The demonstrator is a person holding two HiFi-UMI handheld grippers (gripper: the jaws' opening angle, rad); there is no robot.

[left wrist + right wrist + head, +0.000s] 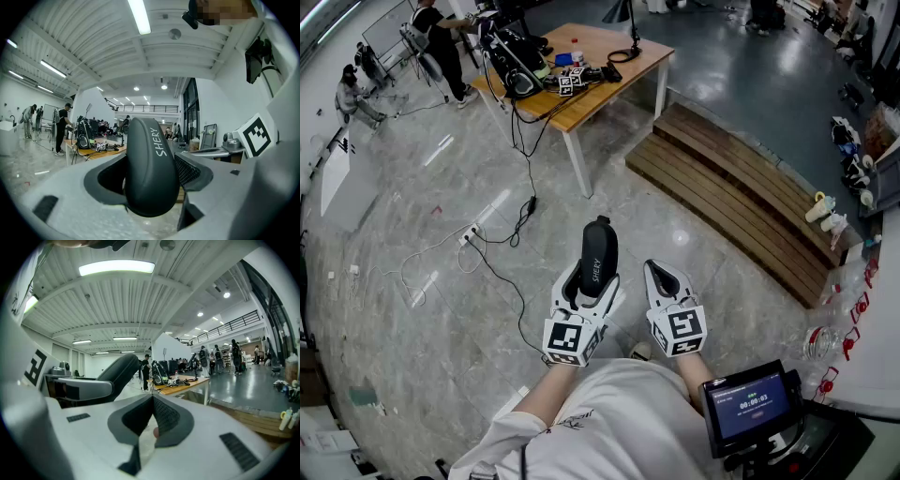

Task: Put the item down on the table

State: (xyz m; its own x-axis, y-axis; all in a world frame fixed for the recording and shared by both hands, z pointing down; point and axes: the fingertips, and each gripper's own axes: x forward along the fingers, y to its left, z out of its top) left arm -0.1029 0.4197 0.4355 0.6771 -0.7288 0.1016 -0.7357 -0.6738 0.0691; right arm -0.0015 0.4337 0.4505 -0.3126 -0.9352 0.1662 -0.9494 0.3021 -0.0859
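A dark grey oblong case (599,255) with white lettering stands upright between the jaws of my left gripper (592,284), which is shut on its lower part. In the left gripper view the case (150,159) fills the gap between both pads of the left gripper (152,183). My right gripper (662,277) hangs just to the right of it, shut, with nothing between its jaws. In the right gripper view the right gripper (152,403) has its pads meeting, and the case (119,373) shows to its left. Both grippers are held over the floor, far from the wooden table (609,92).
The table carries black gear, cables and marker cubes (572,82). A low slatted wooden platform (741,202) lies right of it. Cables and a power strip (471,234) trail over the floor. People (441,42) stand at far left. A small screen (748,405) sits at lower right.
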